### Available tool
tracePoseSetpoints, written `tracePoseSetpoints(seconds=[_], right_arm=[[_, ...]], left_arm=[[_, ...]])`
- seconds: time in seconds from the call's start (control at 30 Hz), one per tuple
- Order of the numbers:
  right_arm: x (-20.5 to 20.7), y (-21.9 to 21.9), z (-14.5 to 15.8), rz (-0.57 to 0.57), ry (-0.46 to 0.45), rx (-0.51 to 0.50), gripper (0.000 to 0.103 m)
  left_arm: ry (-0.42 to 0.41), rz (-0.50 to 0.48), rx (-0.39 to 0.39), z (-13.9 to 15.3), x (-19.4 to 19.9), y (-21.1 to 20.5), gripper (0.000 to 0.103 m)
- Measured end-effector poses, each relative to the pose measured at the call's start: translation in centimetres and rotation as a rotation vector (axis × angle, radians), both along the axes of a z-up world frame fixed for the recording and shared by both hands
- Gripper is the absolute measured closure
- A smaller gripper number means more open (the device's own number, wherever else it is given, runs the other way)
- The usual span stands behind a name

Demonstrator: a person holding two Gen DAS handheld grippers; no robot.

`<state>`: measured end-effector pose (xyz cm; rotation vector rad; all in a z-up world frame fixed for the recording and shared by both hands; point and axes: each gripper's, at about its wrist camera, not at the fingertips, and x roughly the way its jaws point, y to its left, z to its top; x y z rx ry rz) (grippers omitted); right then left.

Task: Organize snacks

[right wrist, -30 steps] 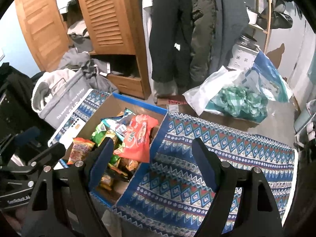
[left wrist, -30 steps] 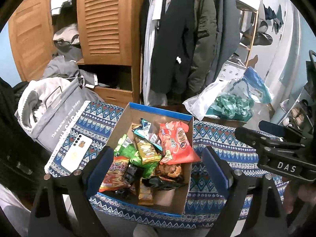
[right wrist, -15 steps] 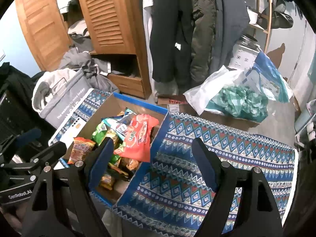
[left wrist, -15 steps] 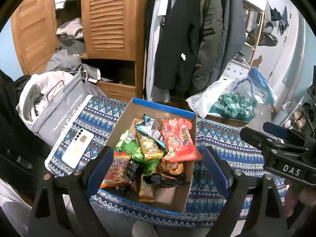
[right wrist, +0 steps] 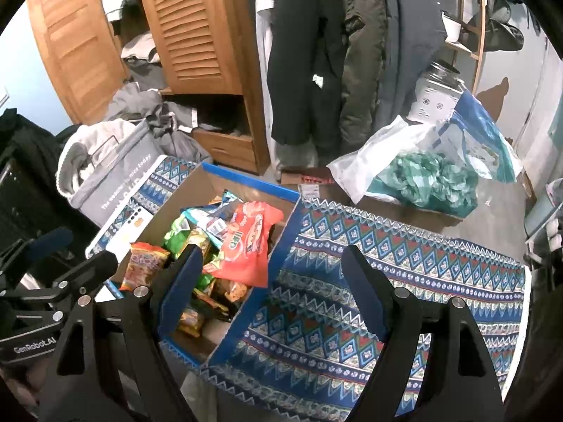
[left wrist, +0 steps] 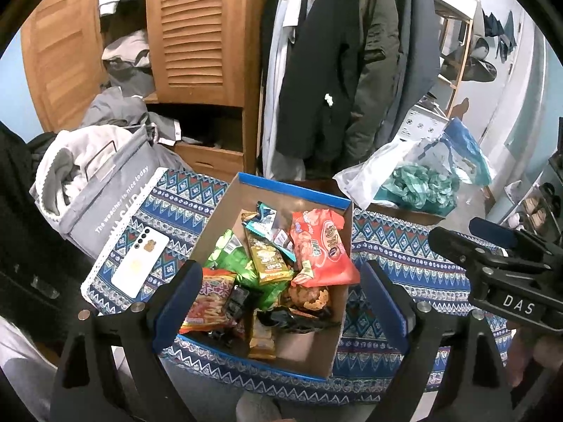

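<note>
A blue-rimmed cardboard box [left wrist: 293,188] [right wrist: 251,182] sits on a patterned blue cloth [left wrist: 404,263] [right wrist: 404,263]. Inside lie several snack packs: a big red-orange bag [left wrist: 318,248] [right wrist: 248,248], a green bag [left wrist: 234,258], a gold bar [left wrist: 265,258], an orange noodle-snack pack [left wrist: 207,302] [right wrist: 144,265]. My left gripper [left wrist: 281,307] hovers open above the box's near half, nothing between its blue pads. My right gripper [right wrist: 269,290] hangs open over the box's right wall and the cloth, also empty.
A white phone [left wrist: 139,263] lies on the cloth left of the box, beside a grey fabric bag [left wrist: 105,190]. A clear plastic bag with teal cloth [right wrist: 429,176] sits behind right. A wooden wardrobe [left wrist: 197,31] and hanging coats [left wrist: 334,70] stand behind.
The left wrist view has shifted very slightly, with the box sitting a touch lower in frame. Both grippers stay open and the snacks have not moved.
</note>
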<state>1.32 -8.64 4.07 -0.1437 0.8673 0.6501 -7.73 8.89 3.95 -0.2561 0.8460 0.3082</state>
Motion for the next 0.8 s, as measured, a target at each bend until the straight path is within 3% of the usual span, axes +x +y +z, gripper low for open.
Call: tracePoseSetpoints(seconds=[0.8], right_arm=[[0.0, 0.01, -0.09, -0.001, 0.002, -0.002, 0.023]], left_arm=[[0.021, -0.012, -0.02, -0.29, 0.36, -0.06, 0.011]])
